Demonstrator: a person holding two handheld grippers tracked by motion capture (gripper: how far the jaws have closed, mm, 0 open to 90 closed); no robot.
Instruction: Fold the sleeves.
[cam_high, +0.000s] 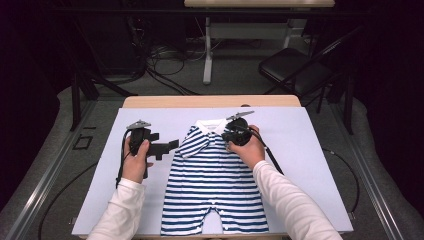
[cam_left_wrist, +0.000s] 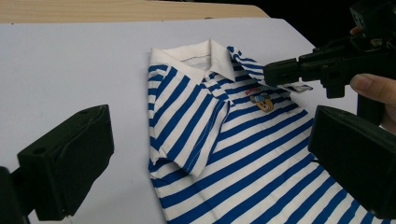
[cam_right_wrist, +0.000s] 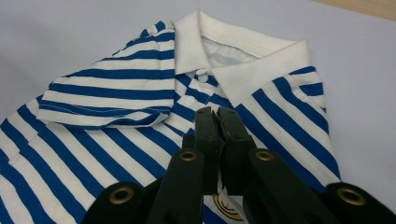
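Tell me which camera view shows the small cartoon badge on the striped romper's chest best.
The left gripper view: the badge on the striped romper is whole there, yellow with red lettering above, just below the right tool, whose jaws are together. The right gripper view has a yellow sliver behind its jaws. In the high view, the right hand covers that spot.

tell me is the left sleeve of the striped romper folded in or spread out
Folded in. The sleeve lies doubled over the chest of the romper, its cuff edge resting on the stripes rather than on the white mat.
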